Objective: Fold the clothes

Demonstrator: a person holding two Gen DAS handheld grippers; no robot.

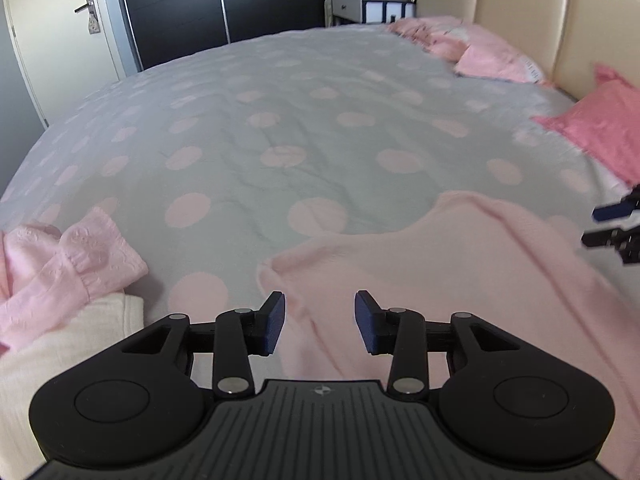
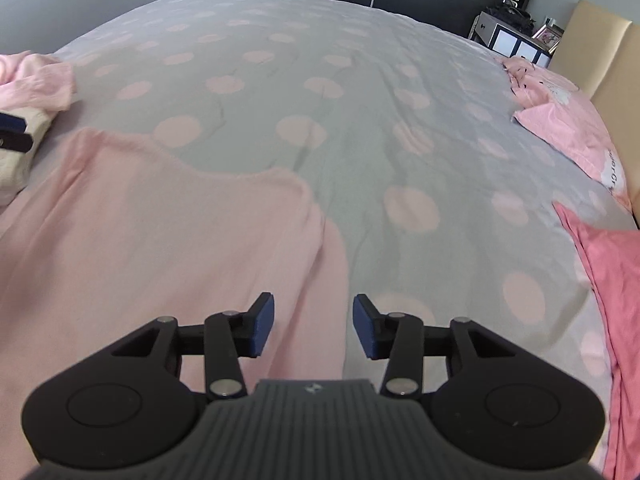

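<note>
A pale pink garment (image 1: 460, 280) lies spread flat on the near part of the bed; it also shows in the right wrist view (image 2: 160, 232). My left gripper (image 1: 320, 322) is open and empty above the garment's left edge. My right gripper (image 2: 313, 326) is open and empty above the garment's right edge; its fingers (image 1: 612, 226) show at the right edge of the left wrist view. The left gripper's fingers (image 2: 12, 134) show at the left edge of the right wrist view.
The bed has a grey cover with pink dots (image 1: 280, 128). A crumpled pink garment (image 1: 68, 268) on a cream one (image 1: 72, 348) lies at the left. Pink pillows (image 1: 480, 50), a darker pink cloth (image 2: 616, 280) and a cream headboard (image 1: 540, 12) are at the right. A dark wardrobe (image 1: 224, 0) stands beyond.
</note>
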